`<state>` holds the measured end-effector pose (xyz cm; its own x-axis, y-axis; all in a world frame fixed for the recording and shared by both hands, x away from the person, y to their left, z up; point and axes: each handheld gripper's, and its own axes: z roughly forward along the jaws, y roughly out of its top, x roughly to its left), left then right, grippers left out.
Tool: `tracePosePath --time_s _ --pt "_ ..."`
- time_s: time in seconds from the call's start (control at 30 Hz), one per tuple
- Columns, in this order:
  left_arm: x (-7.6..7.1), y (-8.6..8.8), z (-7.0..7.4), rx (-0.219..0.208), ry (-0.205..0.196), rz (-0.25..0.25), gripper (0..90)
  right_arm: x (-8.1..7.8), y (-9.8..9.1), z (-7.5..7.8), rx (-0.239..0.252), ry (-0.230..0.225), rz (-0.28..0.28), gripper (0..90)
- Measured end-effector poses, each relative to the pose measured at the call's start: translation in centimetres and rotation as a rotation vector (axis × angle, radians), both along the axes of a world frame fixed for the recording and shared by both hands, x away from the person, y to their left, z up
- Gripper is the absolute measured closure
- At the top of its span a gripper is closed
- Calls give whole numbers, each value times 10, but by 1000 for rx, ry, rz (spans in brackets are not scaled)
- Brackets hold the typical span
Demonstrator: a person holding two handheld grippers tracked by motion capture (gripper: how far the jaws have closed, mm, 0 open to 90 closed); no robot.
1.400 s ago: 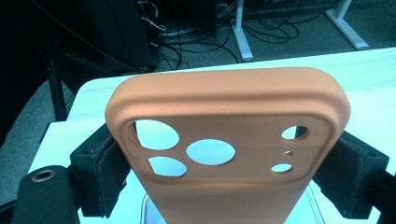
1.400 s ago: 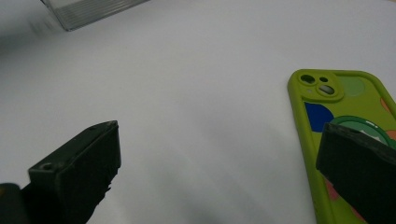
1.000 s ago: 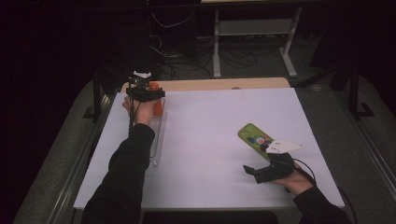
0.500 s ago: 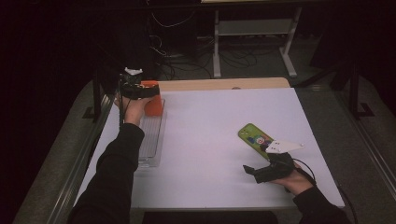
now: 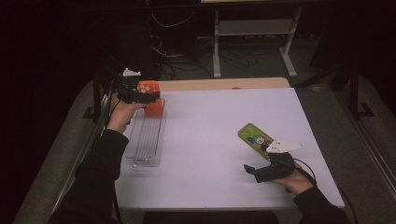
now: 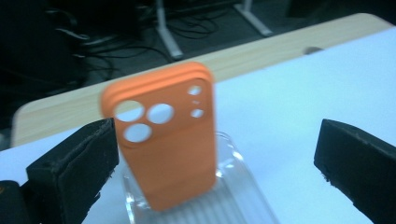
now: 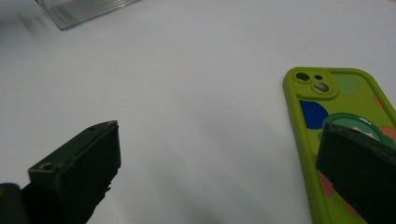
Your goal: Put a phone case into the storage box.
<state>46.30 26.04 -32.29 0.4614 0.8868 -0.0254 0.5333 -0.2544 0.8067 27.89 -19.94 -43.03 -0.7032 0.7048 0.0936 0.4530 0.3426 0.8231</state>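
Step in hand: standing the orange phone case upright in the clear ribbed tray, judged from its pose at the tray's far end near the surface's far-left corner.
Left claw: jaws have just been opening; they stand wide, the case between them but untouched.
Doing it well: draw the claw straight back so neither jaw clips the case; it looks tall and easy to tip.
Right claw: open, resting near the near-right corner, one jaw over the green phone case lying flat.
Edges: tray runs along the left edge; little margin there.
Open room: the surface's middle is bare.
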Motion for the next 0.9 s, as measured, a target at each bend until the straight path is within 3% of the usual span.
tracePosePath --time_s 0.17,0.43,0.7,0.9 --pt "-15 -2 4 -29 4 -86 0 -1 -2 0 2 -4 -4 0" --pt "-45 -22 5 -48 10 -241 0 -3 1 0 -4 -9 13 0" --pt "-73 -54 0 -81 14 -392 0 -4 -1 1 8 -9 4 0" --pt "-92 -82 -13 -66 20 -491 0 -3 0 2 6 -11 14 0"
